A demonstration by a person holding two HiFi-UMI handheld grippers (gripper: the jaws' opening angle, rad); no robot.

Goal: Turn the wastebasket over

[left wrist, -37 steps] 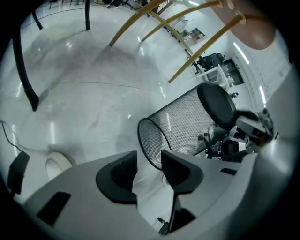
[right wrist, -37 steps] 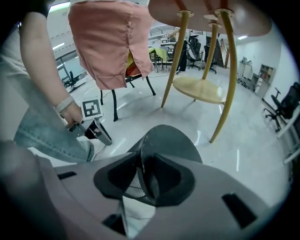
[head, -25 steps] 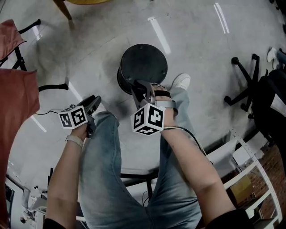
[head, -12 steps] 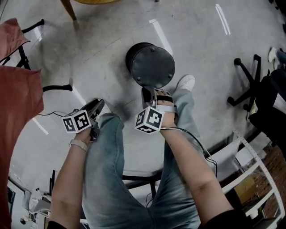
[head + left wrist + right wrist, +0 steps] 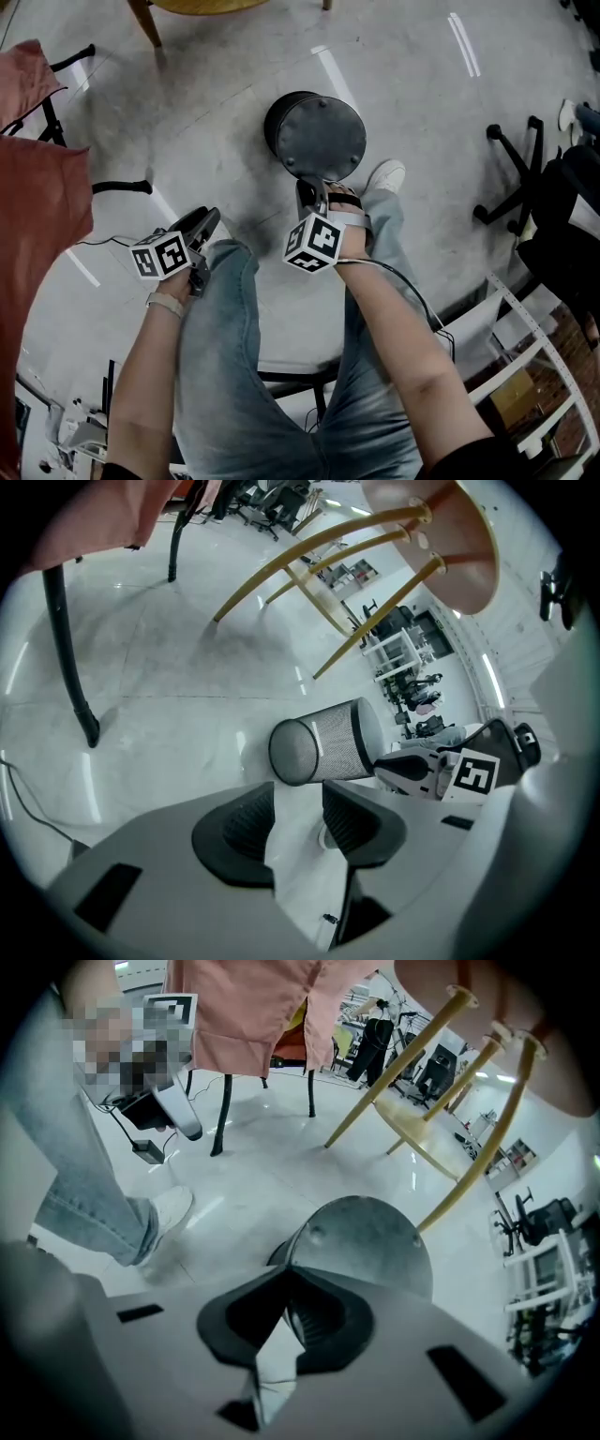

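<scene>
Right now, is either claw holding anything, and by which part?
The right claw is closing its jaws on the black mesh wastebasket, gripping the near edge of its solid base. The left claw is open, empty.

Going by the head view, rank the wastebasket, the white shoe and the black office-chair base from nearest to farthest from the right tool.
1. The wastebasket, just ahead of the right tool, with its edge between the closing jaws.
2. The white shoe, on the floor just right of the tool.
3. The office-chair base, far off at the right.
</scene>
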